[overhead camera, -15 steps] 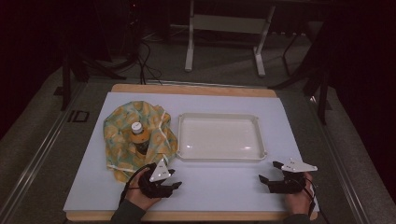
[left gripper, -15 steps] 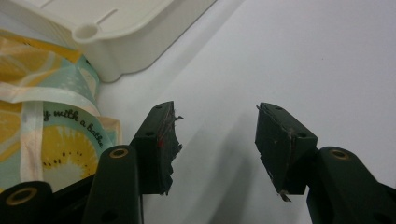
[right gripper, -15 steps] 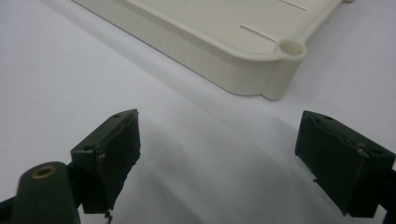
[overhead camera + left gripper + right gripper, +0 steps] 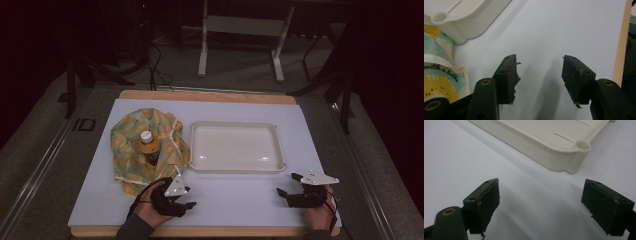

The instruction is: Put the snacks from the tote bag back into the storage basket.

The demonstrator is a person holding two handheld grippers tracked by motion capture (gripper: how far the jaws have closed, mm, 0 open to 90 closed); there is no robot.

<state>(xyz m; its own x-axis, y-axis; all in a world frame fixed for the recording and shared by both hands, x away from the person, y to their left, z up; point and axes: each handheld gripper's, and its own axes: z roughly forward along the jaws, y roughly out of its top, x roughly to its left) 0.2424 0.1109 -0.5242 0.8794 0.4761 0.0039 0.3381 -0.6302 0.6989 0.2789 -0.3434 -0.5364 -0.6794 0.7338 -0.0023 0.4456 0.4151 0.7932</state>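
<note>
L gripper (image 4: 184, 199) jaws released, nothing btwn, low over bench (image 4: 240, 200) just beside yellow patterned cloth (image 4: 131, 150), bottle (image 4: 148, 146) upright on cloth, white tray (image 4: 235, 166) next to cloth, R gripper (image 4: 289, 185) jaws wide, empty, near tray corner

Bare table (image 4: 235, 197) between grippers; tray (image 4: 235, 167) and cloth (image 4: 125, 150) block ahead
</note>
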